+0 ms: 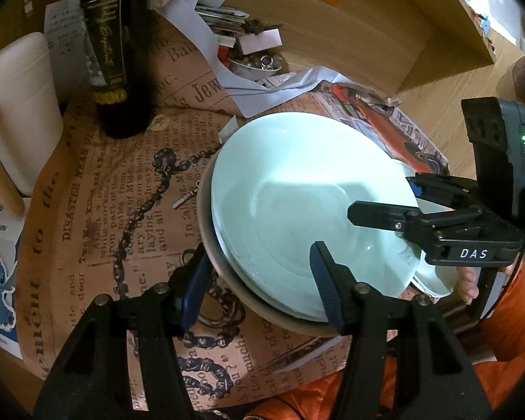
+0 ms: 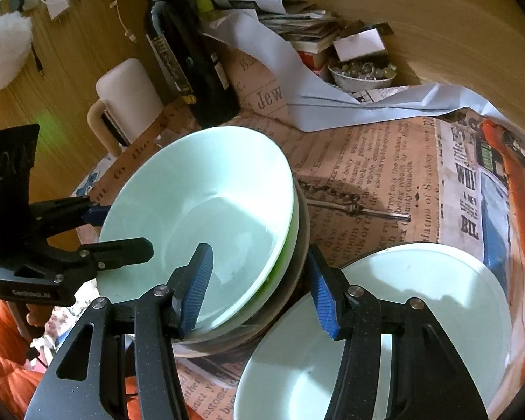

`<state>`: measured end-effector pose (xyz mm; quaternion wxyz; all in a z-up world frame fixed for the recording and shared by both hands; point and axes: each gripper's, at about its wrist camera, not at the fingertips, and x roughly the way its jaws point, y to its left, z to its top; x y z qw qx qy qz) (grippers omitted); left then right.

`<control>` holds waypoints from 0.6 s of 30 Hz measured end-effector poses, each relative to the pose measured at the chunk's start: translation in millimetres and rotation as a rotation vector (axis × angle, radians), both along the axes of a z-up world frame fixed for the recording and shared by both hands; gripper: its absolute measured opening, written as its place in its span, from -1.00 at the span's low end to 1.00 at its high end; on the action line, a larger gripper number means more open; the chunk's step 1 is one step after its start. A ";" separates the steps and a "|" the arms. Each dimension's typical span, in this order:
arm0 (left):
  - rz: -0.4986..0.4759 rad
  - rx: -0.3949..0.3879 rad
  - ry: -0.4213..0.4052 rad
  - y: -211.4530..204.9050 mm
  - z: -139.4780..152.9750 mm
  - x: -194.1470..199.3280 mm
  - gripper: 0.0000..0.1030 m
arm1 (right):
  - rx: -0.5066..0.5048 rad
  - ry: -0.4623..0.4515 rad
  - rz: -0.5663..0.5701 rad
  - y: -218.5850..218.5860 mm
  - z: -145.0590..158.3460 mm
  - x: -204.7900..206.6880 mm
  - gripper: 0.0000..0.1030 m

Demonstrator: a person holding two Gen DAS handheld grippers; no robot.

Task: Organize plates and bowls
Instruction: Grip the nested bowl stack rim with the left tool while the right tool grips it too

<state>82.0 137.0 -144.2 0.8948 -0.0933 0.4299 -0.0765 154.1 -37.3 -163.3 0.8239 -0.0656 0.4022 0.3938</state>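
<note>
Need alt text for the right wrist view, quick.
The right hand-held gripper, open, straddles the rim of a stack of pale green bowls on newspaper. The left hand-held gripper, also open, straddles the far rim; another pale plate sits beside the stack.

Pale green plate [image 1: 297,192] stacked on a brown-rimmed dish [image 1: 220,262], left hand-held gripper [image 1: 259,280] open astride the near rim, right hand-held gripper [image 1: 381,197] open across the far rim, dark bottle [image 1: 115,63] and cream mug [image 1: 21,112] behind on newsprint [image 1: 105,210] over the table [image 1: 437,98]

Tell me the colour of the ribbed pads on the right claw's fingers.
Blue, on black fingers. Clearest in the right wrist view.
</note>
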 end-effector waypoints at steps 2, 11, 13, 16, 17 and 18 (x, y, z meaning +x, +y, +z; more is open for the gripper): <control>0.005 0.005 0.001 0.9 0.2 0.2 0.03 | -0.003 -0.007 -0.006 -0.1 -0.1 -0.4 -0.05; 0.053 0.044 -0.014 -3.9 0.3 -1.3 -0.06 | 0.011 -0.028 -0.063 -2.6 2.2 -3.2 -0.19; 0.063 0.057 -0.019 -6.0 0.0 -2.5 -0.06 | 0.010 -0.034 -0.069 -2.6 3.3 -4.3 -0.19; 0.074 0.054 -0.025 -5.6 -0.1 -3.0 -0.06 | 0.026 -0.024 -0.077 -4.5 3.1 -3.3 -0.19; 0.078 0.049 -0.026 -5.2 0.0 -2.8 -0.06 | 0.032 -0.024 -0.080 -4.6 3.6 -3.0 -0.19; 0.081 0.046 -0.028 -4.7 0.4 -3.0 -0.06 | 0.034 -0.028 -0.083 -4.6 4.2 -3.5 -0.19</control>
